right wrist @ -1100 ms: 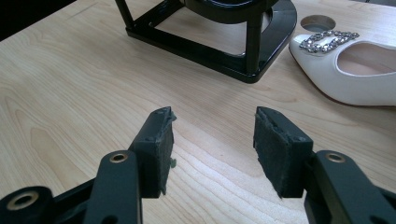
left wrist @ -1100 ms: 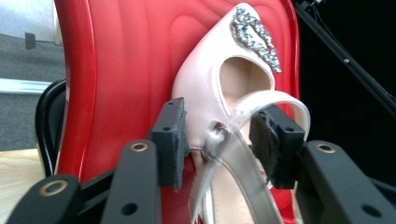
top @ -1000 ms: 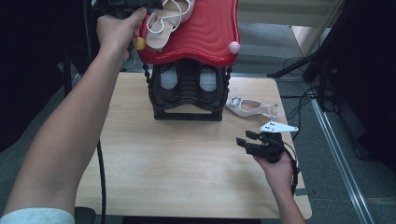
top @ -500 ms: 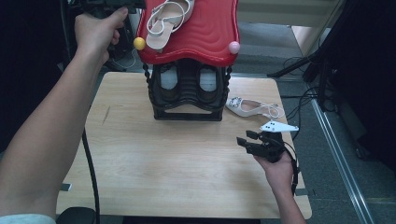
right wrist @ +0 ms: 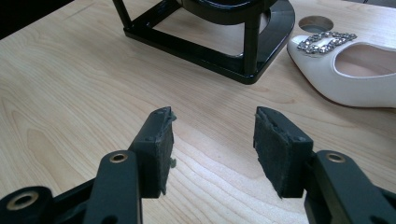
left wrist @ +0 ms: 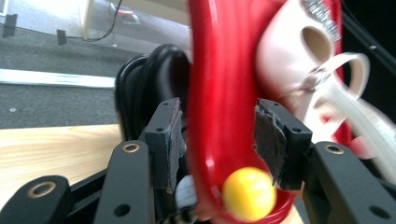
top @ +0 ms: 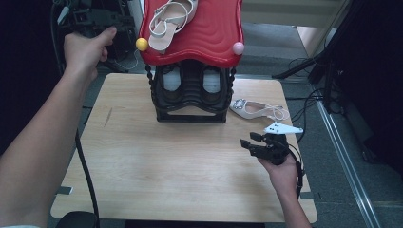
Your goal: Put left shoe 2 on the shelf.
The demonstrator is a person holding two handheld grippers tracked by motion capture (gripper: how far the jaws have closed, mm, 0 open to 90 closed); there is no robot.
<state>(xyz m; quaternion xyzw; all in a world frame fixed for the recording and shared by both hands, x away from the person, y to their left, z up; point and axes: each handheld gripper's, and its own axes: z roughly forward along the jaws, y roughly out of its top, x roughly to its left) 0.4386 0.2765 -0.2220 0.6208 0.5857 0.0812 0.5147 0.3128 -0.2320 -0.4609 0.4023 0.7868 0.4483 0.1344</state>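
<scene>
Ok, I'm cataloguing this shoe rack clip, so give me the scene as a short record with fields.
rack: two tiers, red top shelf over black lower shelf
top shelf: one white sandal
table: one white jewelled shoe beside the rack
left gripper: open, jaws astride the red shelf's edge, near a yellow knob
right gripper: open above the wooden table

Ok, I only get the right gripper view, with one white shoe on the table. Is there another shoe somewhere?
Observer: Yes, a strappy sandal lies on top of the red shelf, above the black rack.
Operator: Cool! And where's the other gripper?
Observer: The left gripper is held up to the left of the shelf's yellow knob, jaws open.
</scene>
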